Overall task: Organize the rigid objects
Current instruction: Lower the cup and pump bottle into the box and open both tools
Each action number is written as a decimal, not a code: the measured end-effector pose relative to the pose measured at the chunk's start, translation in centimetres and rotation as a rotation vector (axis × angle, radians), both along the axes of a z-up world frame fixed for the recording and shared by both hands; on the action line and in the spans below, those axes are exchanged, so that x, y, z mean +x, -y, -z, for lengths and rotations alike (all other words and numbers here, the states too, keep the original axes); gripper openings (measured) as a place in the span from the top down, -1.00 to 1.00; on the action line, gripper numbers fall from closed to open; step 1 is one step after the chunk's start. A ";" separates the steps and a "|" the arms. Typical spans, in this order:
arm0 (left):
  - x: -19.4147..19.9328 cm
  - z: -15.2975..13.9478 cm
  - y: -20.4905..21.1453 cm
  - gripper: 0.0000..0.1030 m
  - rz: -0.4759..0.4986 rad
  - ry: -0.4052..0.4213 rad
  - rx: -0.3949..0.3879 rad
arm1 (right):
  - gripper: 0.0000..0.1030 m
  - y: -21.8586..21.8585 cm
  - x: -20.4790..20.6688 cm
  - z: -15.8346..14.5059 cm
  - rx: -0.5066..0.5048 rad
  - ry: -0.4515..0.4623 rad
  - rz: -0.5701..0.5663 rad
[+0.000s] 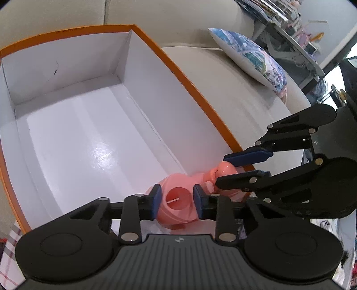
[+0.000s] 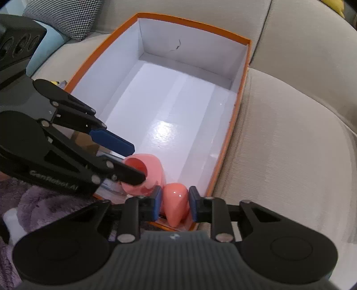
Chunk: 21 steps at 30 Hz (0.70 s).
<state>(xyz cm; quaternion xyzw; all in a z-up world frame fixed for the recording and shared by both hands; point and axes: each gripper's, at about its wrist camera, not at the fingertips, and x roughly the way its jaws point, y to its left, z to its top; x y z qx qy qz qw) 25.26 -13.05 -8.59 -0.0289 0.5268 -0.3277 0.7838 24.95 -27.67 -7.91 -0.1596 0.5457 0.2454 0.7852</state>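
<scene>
Tech 1: Left gripper [image 1: 177, 200] status?

Tech 2: Blue pads pinching the hollow round end of the pink plastic toy [image 1: 178, 200], one pad on each side of its opening.

Tech 1: Right gripper [image 2: 174, 204]?

Tech 2: Pads clamped on the toy's narrower rounded end. Both grippers hold the same toy from opposite ends.

Tech 1: Toy position relative to the orange box [image 1: 142, 33]?

Tech 2: At the box's near corner, over the rim, partly above the white interior floor. Whether it touches the floor cannot be determined.

Tech 1: Box surroundings?

Tech 2: Box rests on a beige sofa [image 2: 290, 133]. A blue patterned cushion [image 1: 252, 58] lies beyond its right wall; a houndstooth cushion [image 2: 67, 15] beyond its far left corner.
</scene>
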 end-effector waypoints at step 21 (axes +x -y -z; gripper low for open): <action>0.6 -0.1 1.5 0.89 0.344 0.068 0.127 | 0.45 -0.8 -0.1 -0.8 -0.017 0.025 -0.032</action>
